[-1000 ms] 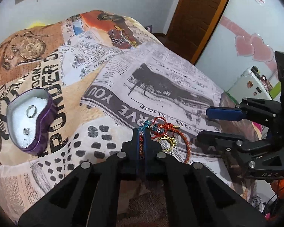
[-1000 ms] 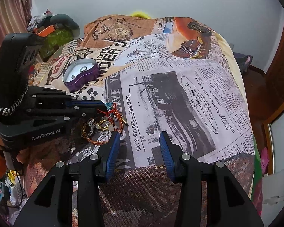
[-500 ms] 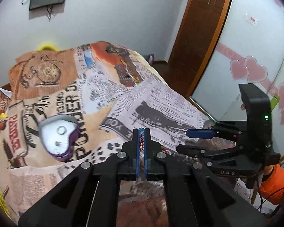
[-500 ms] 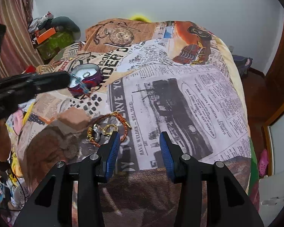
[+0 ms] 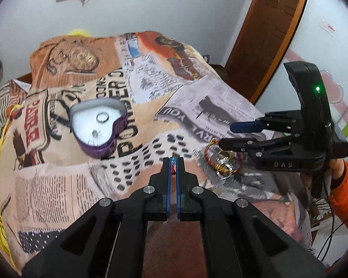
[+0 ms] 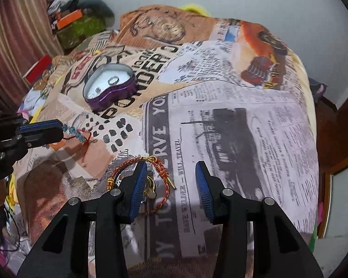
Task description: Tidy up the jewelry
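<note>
My left gripper (image 5: 173,162) is shut on a blue-bead bracelet with red cord (image 6: 77,134), held above the bedspread; in the left wrist view only its tip (image 5: 173,159) shows between the fingers. A purple heart-shaped tin (image 5: 99,125) lies open ahead to the left, with two rings inside; it also shows in the right wrist view (image 6: 110,90). My right gripper (image 6: 171,185) is open, low over a red-gold braided bracelet (image 6: 136,164) and gold pieces (image 6: 150,185). That pile also shows in the left wrist view (image 5: 222,162), under the right gripper (image 5: 229,134).
A newspaper-print bedspread (image 6: 232,120) covers the bed. Cluttered boxes and a striped curtain (image 6: 16,37) stand at the left side. A wooden door (image 5: 271,32) and a white cupboard with pink hearts (image 5: 331,46) are to the right.
My left gripper has lifted the blue-bead bracelet off the pile and carried it left, toward the tin. My right gripper has stayed open and come lower over the remaining jewelry.
</note>
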`<state>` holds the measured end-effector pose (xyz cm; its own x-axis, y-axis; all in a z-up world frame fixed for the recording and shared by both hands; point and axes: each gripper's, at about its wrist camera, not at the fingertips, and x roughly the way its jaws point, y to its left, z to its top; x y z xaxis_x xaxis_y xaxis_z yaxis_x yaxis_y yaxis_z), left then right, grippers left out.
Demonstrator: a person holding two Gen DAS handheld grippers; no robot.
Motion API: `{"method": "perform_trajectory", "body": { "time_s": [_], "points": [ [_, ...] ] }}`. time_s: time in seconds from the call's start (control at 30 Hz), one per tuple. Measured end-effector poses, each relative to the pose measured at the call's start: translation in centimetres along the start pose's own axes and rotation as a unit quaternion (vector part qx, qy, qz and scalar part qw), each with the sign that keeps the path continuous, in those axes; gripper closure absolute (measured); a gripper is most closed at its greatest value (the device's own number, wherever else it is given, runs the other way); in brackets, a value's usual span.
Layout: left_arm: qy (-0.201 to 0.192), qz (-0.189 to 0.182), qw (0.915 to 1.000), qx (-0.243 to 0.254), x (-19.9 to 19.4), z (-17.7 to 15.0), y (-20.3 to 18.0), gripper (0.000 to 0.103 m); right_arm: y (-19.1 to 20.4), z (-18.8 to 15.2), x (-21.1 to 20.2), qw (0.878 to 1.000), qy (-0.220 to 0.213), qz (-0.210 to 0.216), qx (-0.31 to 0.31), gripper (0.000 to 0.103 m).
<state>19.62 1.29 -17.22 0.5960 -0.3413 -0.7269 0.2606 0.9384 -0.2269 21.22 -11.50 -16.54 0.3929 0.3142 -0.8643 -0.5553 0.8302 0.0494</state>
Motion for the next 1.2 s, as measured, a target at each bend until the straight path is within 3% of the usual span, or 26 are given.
{"method": "perform_trajectory", "body": {
  "time_s": [0.23,0.63,1.2],
  "points": [
    [0.009,0.004,0.9999,-0.005,0.5,-1.0,0.2,0.101,0.5,0.0,1.3,1.0,0.009,0.004,-0.015,0.094],
    [-0.025,0.016,0.9996,-0.001,-2.0,0.2,-0.4,0.101,0.6,0.4,-1.9,0.999,-0.044,-0.005,0.002,0.096],
    [-0.092,0.057,0.9941,-0.006,-7.4,2.6,1.7,0.101,3.0,4.1,-6.8,0.992,-0.124,-0.004,0.002,0.096]
  ]
}}
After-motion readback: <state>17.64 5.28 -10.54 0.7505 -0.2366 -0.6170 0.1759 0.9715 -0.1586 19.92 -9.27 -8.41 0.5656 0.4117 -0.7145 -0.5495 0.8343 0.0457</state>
